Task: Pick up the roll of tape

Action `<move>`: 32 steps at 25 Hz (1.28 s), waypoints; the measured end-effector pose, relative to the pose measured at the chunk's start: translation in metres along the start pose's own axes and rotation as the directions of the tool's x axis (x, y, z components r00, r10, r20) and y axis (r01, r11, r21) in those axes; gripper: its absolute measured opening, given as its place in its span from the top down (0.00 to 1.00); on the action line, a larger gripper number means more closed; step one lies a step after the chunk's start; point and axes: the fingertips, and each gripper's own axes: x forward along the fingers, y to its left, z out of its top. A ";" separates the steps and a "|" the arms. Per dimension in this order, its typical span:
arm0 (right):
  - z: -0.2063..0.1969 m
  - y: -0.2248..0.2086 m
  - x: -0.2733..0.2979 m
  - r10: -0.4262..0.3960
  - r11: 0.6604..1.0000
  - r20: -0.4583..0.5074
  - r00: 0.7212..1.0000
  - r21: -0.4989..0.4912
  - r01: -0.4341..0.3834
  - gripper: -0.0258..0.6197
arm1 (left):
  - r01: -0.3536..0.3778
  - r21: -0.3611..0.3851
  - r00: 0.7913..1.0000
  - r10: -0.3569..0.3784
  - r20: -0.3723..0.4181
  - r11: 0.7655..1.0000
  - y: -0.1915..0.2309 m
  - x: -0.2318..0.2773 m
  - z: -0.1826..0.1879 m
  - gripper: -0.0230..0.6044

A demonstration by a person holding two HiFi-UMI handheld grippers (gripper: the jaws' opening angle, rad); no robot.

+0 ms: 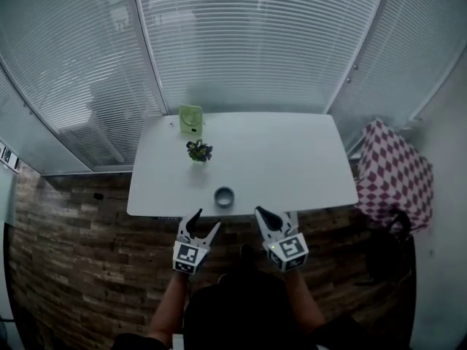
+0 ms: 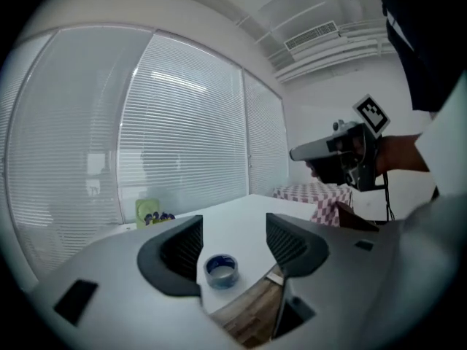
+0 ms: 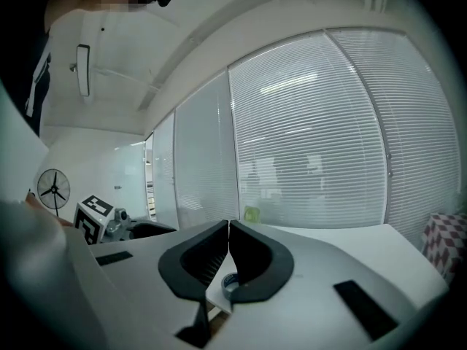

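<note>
A grey roll of tape (image 1: 224, 196) with a blue core lies flat near the front edge of the white table (image 1: 292, 166). My left gripper (image 1: 203, 223) hangs open just off that edge, left of the roll; in the left gripper view the roll of tape (image 2: 220, 270) shows between its jaws, farther on. My right gripper (image 1: 263, 216) is shut and empty, just off the edge to the roll's right. In the right gripper view the roll of tape (image 3: 230, 285) peeks out below the closed jaws.
A small potted plant (image 1: 198, 151) and a green box (image 1: 190, 119) stand at the table's back left. A chair with a red-and-white checked cover (image 1: 394, 173) sits right of the table. Glass walls with blinds enclose the far side. The floor is wood-patterned.
</note>
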 end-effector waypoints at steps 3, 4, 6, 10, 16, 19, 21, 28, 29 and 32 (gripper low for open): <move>0.000 -0.006 0.007 0.003 1.000 0.000 1.000 0.008 -0.003 0.95 | 0.042 0.057 0.997 -0.038 -0.073 0.997 0.001 0.028 -0.016 0.54; -0.001 -0.010 0.007 -0.003 1.000 -0.010 1.000 0.017 0.003 0.95 | 0.063 0.066 0.994 -0.057 -0.097 0.996 -0.001 0.036 -0.023 0.54; 0.000 -0.015 0.005 -0.013 1.000 -0.018 1.000 0.019 0.013 0.95 | 0.100 0.072 0.987 -0.089 -0.135 0.992 -0.003 0.050 -0.035 0.55; 0.003 -0.018 0.004 -0.025 1.000 -0.009 1.000 0.012 0.025 0.95 | 0.108 0.081 0.978 -0.091 -0.189 0.991 0.005 0.068 -0.055 0.57; 0.002 -0.022 0.010 -0.016 0.999 -0.018 1.000 0.043 0.016 0.95 | 0.173 0.124 0.947 -0.130 -0.295 0.977 0.004 0.102 -0.098 0.57; 0.001 -0.024 0.008 -0.026 1.000 -0.037 0.999 0.012 0.026 0.95 | 0.189 0.101 0.936 -0.149 -0.320 0.977 0.003 0.110 -0.110 0.57; -0.004 -0.023 0.009 -0.024 1.000 -0.048 0.999 0.010 0.025 0.95 | 0.214 0.099 0.925 -0.169 -0.341 0.972 0.000 0.117 -0.117 0.58; -0.009 -0.018 0.009 0.009 0.999 -0.062 0.998 0.037 -0.007 0.95 | 0.283 0.125 0.867 -0.197 -0.458 0.951 -0.005 0.143 -0.144 0.60; -0.010 -0.021 0.009 0.002 0.999 -0.061 0.998 0.047 0.000 0.95 | 0.302 0.117 0.849 -0.211 -0.485 0.946 -0.006 0.146 -0.150 0.60; -0.015 -0.026 0.008 -0.008 0.997 -0.061 0.998 0.081 0.013 0.95 | 0.331 0.113 0.821 -0.226 -0.524 0.937 -0.010 0.152 -0.159 0.60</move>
